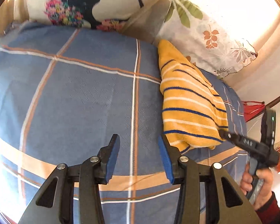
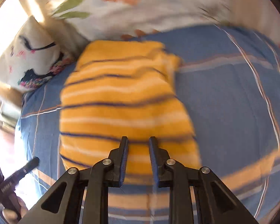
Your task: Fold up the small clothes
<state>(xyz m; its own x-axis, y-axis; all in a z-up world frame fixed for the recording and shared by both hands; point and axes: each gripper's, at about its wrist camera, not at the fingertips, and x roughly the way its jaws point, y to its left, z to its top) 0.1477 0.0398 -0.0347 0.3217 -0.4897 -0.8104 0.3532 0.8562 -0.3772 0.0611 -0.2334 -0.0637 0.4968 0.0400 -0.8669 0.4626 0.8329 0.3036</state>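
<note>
A yellow garment (image 1: 188,102) with blue and white stripes lies folded on the blue plaid bed cover (image 1: 80,93), toward the cover's right side. My left gripper (image 1: 138,144) hovers open over bare cover just left of the garment's near corner, with nothing between its blue pads. In the right wrist view, which is blurred, the garment (image 2: 121,100) fills the middle. My right gripper (image 2: 138,141) is over its near edge, jaws a little apart, and no cloth is pinched. From the left wrist view the right gripper (image 1: 224,134) has its tip at the garment's lower right edge, with a hand (image 1: 257,183) holding it.
A white pillow with a black animal and flowers (image 1: 74,5) stands at the head of the bed. A leaf-print pillow (image 1: 205,29) leans behind the garment. Something red (image 1: 252,108) lies beyond the bed's right edge. The left gripper (image 2: 34,162) shows at the lower left of the right wrist view.
</note>
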